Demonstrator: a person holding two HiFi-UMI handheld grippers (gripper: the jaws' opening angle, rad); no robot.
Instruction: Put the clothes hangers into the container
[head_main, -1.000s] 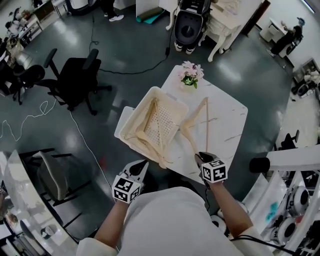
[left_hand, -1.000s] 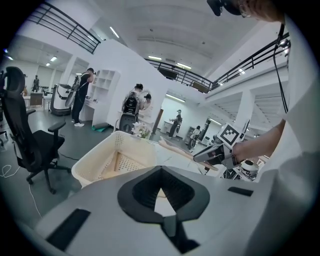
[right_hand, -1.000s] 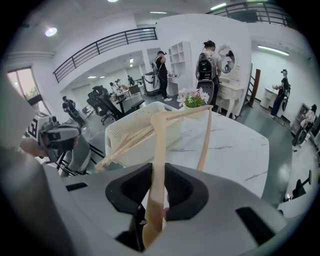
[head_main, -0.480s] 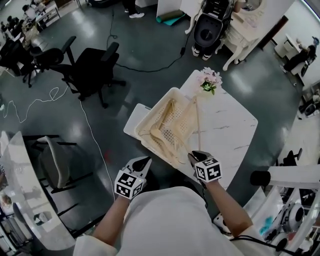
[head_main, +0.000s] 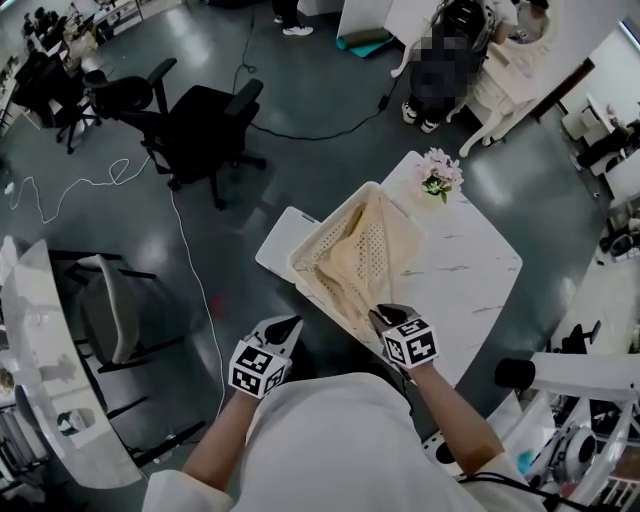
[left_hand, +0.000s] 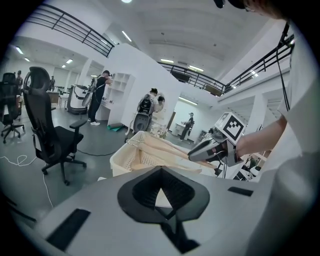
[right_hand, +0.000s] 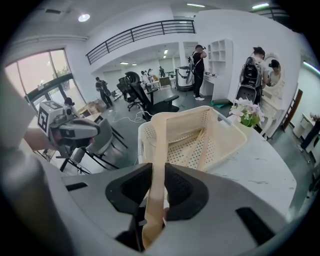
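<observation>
We've swung the hanger (right_hand: 158, 145) off the table (head_main: 470, 270) since a second ago; it now lies over the basket (head_main: 335, 222), slanting in across the near rim. Basket sits at the table's left edge. Our right gripper (head_main: 383, 316) fingers clamp the hanger's near end. Our left gripper (head_main: 285, 328) fingers closed, empty, beside the basket's near corner.

Hanger (right_hand: 159, 145): lwr end hidden inside right gripper (right_hand: 156, 175). Container (left_hand: 122, 162): near wall partly behind left gripper (left_hand: 161, 172). Table (right_hand: 260, 170): cut off at rim, right gripper view.
</observation>
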